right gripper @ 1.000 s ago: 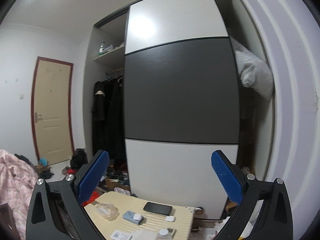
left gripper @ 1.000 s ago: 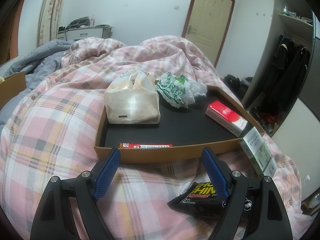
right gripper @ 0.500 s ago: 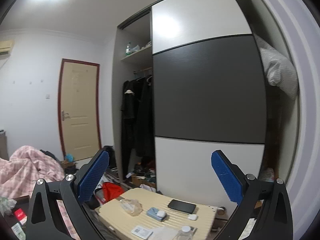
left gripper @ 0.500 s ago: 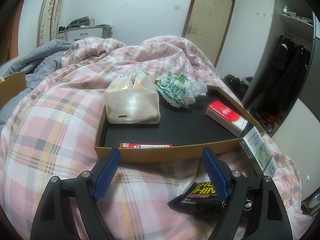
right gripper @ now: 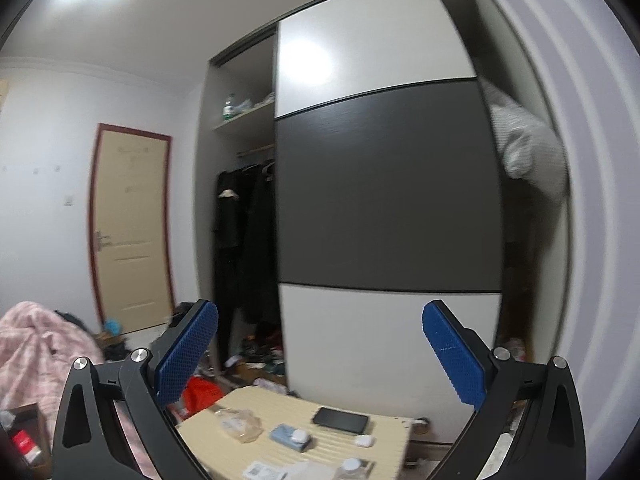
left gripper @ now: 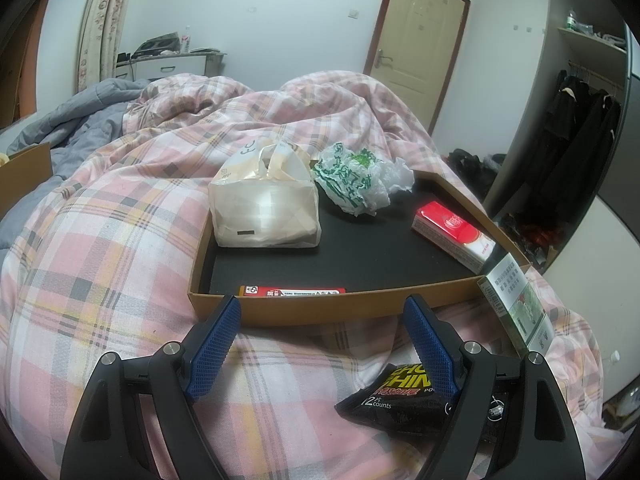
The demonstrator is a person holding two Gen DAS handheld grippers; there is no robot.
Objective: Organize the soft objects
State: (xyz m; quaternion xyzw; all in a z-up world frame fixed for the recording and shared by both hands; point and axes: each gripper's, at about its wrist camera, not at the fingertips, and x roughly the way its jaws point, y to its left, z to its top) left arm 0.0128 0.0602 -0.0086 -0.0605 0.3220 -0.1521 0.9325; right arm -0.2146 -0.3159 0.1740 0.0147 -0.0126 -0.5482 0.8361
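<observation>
In the left wrist view a shallow cardboard tray (left gripper: 316,312) with a black floor lies on a pink plaid quilt (left gripper: 104,248). In it stand a cream plastic bag (left gripper: 264,208), a crumpled white-and-green bag (left gripper: 356,180), a red-and-white pack (left gripper: 452,232) and a thin red strip pack (left gripper: 292,292). A black snack pouch (left gripper: 400,400) lies on the quilt in front of the tray, beside a green-and-white box (left gripper: 516,312). My left gripper (left gripper: 324,340) hovers open just before the tray's near wall, nothing between its pads. My right gripper (right gripper: 320,344) is open in the air, facing a wardrobe.
A wardrobe with sliding panels (right gripper: 384,184) and hanging dark clothes (right gripper: 244,248) fills the right wrist view. Below it a cream suitcase (right gripper: 304,436) carries a phone (right gripper: 340,420) and small items. A door (left gripper: 416,44) and a brown box (left gripper: 28,168) edge the bed.
The left gripper and the objects on the bed have not moved. The right wrist view has swung to the left and partly back, so more of the door and bed shows than one second ago.
</observation>
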